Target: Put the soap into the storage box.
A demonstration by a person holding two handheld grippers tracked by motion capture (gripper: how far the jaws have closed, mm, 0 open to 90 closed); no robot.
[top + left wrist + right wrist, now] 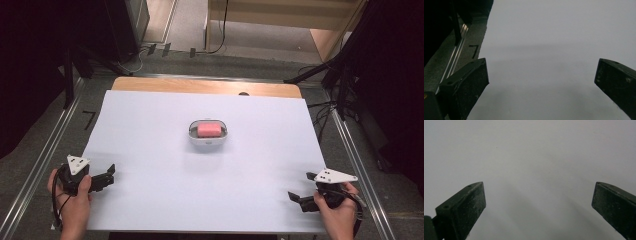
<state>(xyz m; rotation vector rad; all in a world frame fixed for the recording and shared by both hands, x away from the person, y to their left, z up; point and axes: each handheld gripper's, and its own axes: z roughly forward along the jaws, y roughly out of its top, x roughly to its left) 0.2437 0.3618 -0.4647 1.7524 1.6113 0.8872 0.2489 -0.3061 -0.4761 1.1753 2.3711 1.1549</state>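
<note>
A small white oval dish (208, 141) sits at the middle of the white table sheet (150, 150), and a pink block (209, 129) lies inside it. Near the front left corner a hand holds my left gripper (110, 172), open and empty, far from the dish. My right gripper (294, 198) rests low at the front right in the other hand, jaws pointing left. In the left gripper view the left gripper (541, 72) stands wide open over bare sheet. The right gripper (539, 195) in its own view is equally wide open with nothing between its jaws.
A wooden table edge (205, 86) shows beyond the sheet at the back. Metal rails (45, 155) run along both sides of the table. Black stands and cables (340, 80) crowd the dark floor at the back right, and a black mark (474, 50) lies left of the sheet.
</note>
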